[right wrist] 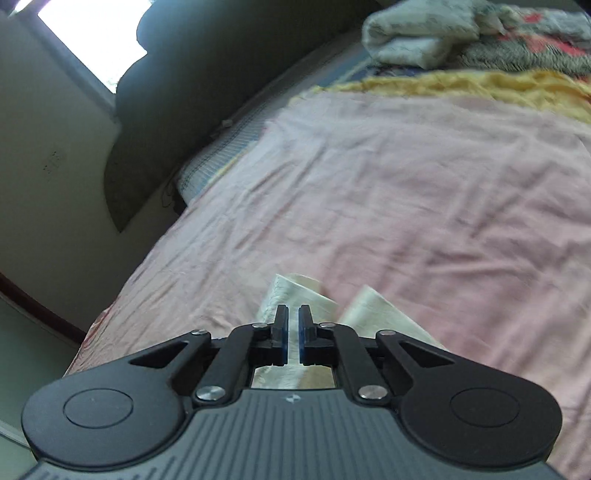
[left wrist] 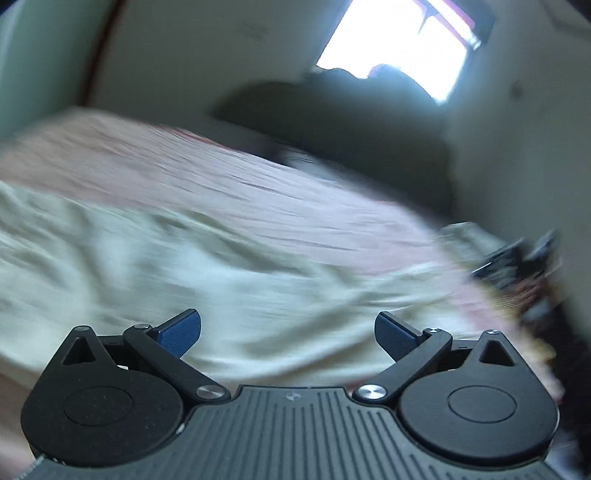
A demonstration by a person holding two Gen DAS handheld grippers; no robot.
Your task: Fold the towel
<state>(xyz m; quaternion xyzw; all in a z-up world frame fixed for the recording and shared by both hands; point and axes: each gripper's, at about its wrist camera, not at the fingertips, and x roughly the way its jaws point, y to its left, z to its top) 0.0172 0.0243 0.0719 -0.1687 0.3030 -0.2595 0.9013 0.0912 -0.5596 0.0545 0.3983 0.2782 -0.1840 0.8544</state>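
A cream towel [left wrist: 177, 266] lies crumpled across the pink bed sheet [left wrist: 229, 184] in the blurred left wrist view. My left gripper [left wrist: 287, 332] hangs just above it, open, with nothing between its blue pads. At the right edge of that view the other gripper [left wrist: 517, 258] shows as a dark blur at the towel's far end. In the right wrist view my right gripper [right wrist: 293, 332] is shut on a fold of the cream towel [right wrist: 295, 291], and another flap of it [right wrist: 380, 314] sticks out to the right over the pink sheet [right wrist: 406, 192].
A folded pale cloth [right wrist: 417, 33] and a patterned blanket [right wrist: 535, 48] lie at the far end of the bed, with a yellow cloth [right wrist: 461, 88] before them. A dark headboard [right wrist: 166, 110] and a bright window [left wrist: 402, 40] stand by the wall.
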